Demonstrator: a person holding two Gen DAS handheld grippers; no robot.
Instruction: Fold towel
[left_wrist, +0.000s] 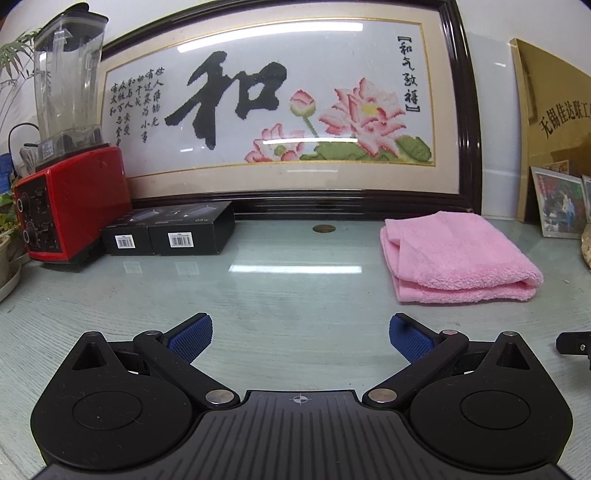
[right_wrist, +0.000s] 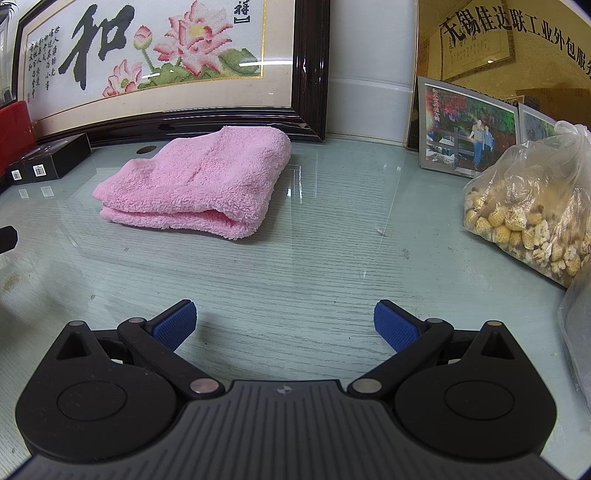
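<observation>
Nearest, the left gripper (left_wrist: 300, 332) and right gripper (right_wrist: 285, 321) hover over the glass worktop (right_wrist: 314, 266), jaws spread and empty. Beyond lies the pink towel (right_wrist: 199, 181), already folded, near the framed embroidery (left_wrist: 280, 107). It looks soft, light and floppy; pinch a corner edge.

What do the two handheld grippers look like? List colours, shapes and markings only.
The left gripper and the right gripper match: matte black bodies, rounded housings, angled linkage arms with silver pivot pins, triangular cut-outs, a ribbed centre plate with a small crosshair mark. Their pads are blue and finely textured. No cables, hands or sleeves show.
</observation>
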